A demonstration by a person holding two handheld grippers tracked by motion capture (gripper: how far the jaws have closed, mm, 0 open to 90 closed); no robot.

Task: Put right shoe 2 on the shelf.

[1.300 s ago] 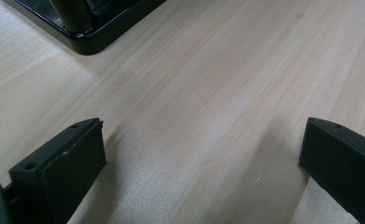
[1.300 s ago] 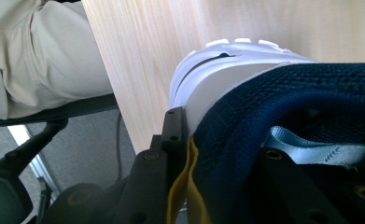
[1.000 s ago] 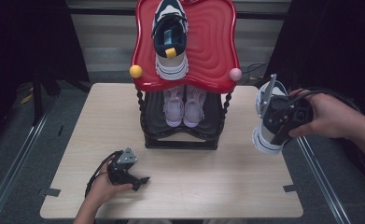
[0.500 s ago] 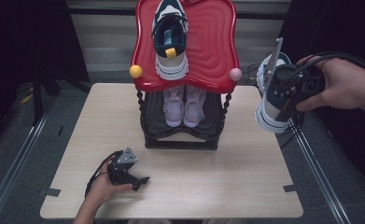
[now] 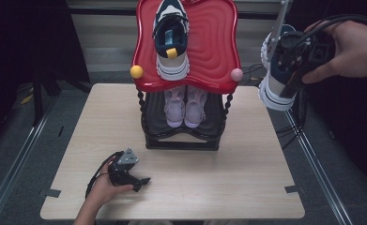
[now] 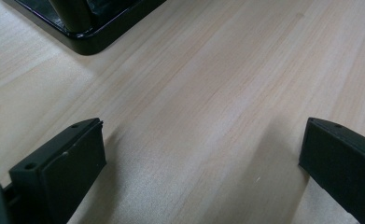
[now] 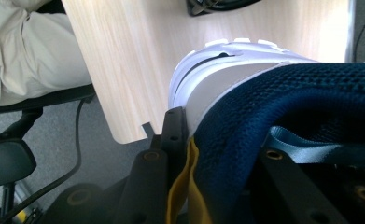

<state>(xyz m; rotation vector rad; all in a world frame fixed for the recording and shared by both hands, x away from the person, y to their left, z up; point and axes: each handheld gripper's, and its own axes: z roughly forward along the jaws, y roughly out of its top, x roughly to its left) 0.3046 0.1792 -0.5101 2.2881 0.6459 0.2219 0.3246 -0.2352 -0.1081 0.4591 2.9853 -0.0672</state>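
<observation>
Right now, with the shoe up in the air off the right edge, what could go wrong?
1. The right gripper holds the navy shoe only by its collar, out past the table edge; if it slips, it probably falls to the floor.
2. The red top shelf already carries the matching shoe and overhangs; the swinging sole might clip its rim or the pink knob.

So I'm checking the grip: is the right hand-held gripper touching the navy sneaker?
Touching: right gripper view shows the right hand-held gripper clamping the navy sneaker.
</observation>
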